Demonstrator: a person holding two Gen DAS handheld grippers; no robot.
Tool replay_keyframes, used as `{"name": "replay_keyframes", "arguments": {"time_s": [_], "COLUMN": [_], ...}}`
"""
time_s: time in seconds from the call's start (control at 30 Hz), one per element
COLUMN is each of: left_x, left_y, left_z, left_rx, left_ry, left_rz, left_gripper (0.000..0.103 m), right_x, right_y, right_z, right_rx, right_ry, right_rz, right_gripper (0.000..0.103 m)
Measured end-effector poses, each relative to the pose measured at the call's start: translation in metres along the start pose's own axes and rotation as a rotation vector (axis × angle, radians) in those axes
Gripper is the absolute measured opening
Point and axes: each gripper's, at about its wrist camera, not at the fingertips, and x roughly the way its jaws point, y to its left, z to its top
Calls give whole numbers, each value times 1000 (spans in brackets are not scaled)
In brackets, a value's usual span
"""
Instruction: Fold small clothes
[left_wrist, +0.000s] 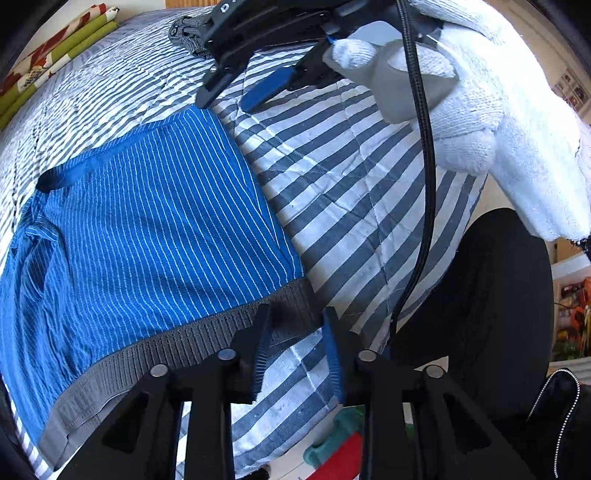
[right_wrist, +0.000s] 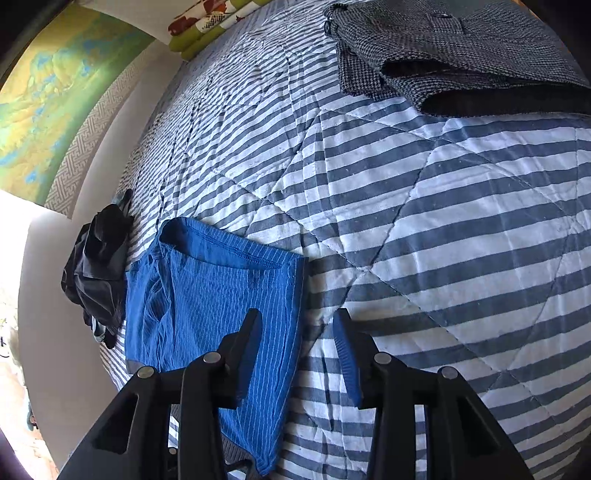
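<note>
A bed (right_wrist: 461, 206) covered by a grey-and-white striped quilt fills both views. On it lie 3 garments. The blue pinstriped shorts (left_wrist: 155, 229) lie flat near the bed's edge, grey waistband (left_wrist: 177, 350) toward the left wrist camera. A grey tweed garment (right_wrist: 461, 48) lies folded at the far side, well apart from the shorts. A dark crumpled garment (right_wrist: 99, 269) sits at the bed's edge, just beside the shorts.

Left gripper (left_wrist: 295, 321): jaws part spread, pinching nothing; its left fingertip stands over the waistband, its right over bare quilt.

Right gripper (right_wrist: 297, 321): jaws part spread, nothing pinched; they straddle the side edge of the shorts. In the left wrist view a white-gloved hand (left_wrist: 480, 92) holds it over the shorts' far corner.
</note>
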Motion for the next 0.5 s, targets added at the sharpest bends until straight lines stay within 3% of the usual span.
{"name": "replay_keyframes", "arguments": {"time_s": [0.03,0.13,0.2,0.3,0.5], "left_x": [0,-4,-10,-24,-72], "left_y": [1,5,10,23,56], "left_z": [1,3,3,0,-27], "left_rx": [-8,-37,-73,-151,-277], "left_ry": [-2,-20,-39,-77,-183], "left_rz": [-4,-10,-27,-72,-108], "left_gripper": [16,6,5,4,4], "right_x": [3,10,13,20,4], "right_y": [1,3,2,6,37], "right_z": [2,6,8,9,7], "right_rx": [1,5,19,25,11], "right_ry": [2,-1,2,21,-27], "right_rz": [2,-12,-2,-6,25], "right_gripper": [36,36,36,3,3]}}
